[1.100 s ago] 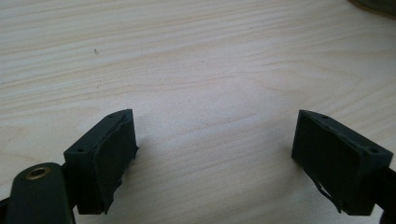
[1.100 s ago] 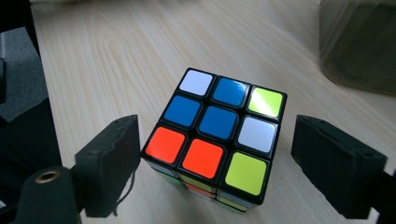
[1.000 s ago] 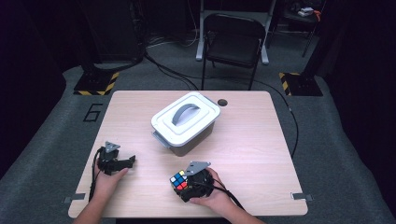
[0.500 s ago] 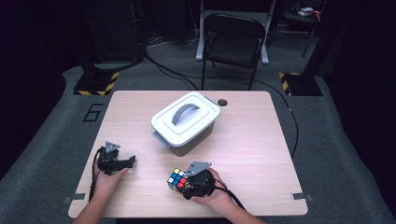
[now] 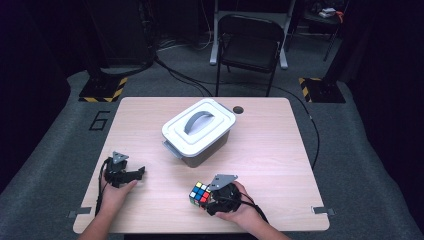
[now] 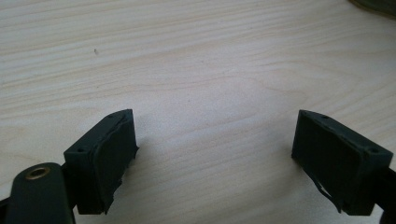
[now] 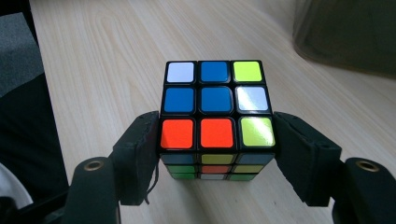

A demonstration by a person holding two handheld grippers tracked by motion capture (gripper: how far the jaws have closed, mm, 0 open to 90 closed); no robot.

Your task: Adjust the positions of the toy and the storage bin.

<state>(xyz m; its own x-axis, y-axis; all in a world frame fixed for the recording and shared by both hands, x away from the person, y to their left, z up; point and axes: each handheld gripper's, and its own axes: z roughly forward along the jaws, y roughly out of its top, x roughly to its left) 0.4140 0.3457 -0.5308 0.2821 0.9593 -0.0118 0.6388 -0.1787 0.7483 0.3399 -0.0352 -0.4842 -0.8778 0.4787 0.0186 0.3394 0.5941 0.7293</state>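
Note:
A Rubik's cube (image 5: 199,193) (image 7: 215,100) sits near the front edge of the wooden table (image 5: 280,150), right of the middle. My right gripper (image 5: 207,200) (image 7: 215,156) holds it from the near side. Its jaws have just been closing, and both pads now press on the cube's two side faces. The cube's top face shows blue, white, orange and yellow-green squares. My left gripper (image 5: 139,173) (image 6: 215,154) rests at the front left, pointing right. Its jaws are open over bare wood, with nothing between them.
A white lidded box (image 5: 199,131) with a grey handle stands mid-table, behind the cube. A dark round hole (image 5: 238,109) lies near the far edge. A black chair (image 5: 247,45) stands beyond the table.
My right gripper has shifted slightly to the right together with the cube. The left gripper has not moved.

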